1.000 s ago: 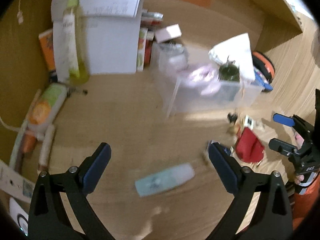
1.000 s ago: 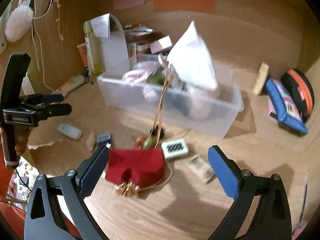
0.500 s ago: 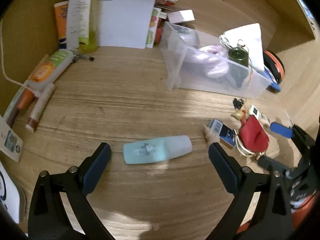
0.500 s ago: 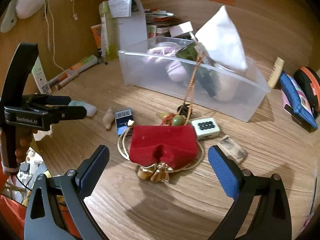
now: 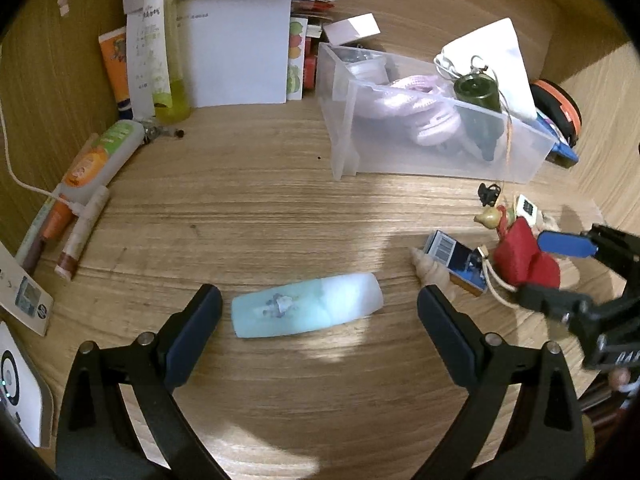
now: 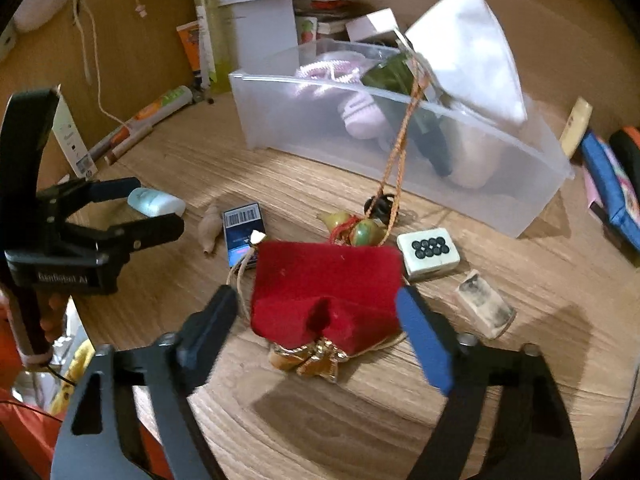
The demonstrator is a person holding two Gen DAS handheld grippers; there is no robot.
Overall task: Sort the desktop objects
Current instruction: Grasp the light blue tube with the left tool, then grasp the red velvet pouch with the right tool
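Note:
A pale blue tube lies flat on the wooden desk between the fingers of my open left gripper; the pads do not touch it. It also shows in the right wrist view. A red velvet pouch with gold trim and a cord lies between the fingers of my open right gripper, close to the pads. The pouch and the right gripper show at the right of the left wrist view. A clear plastic bin holds pink items, a dark green bottle and a white bag.
A blue barcode box, a shell, a white tile with dots and a small packet lie around the pouch. Tubes and papers line the back left. A blue case lies at right.
Both grippers have moved down and forward. The blue tube now lies between the left fingers and the red pouch between the right fingers. Both stay open.

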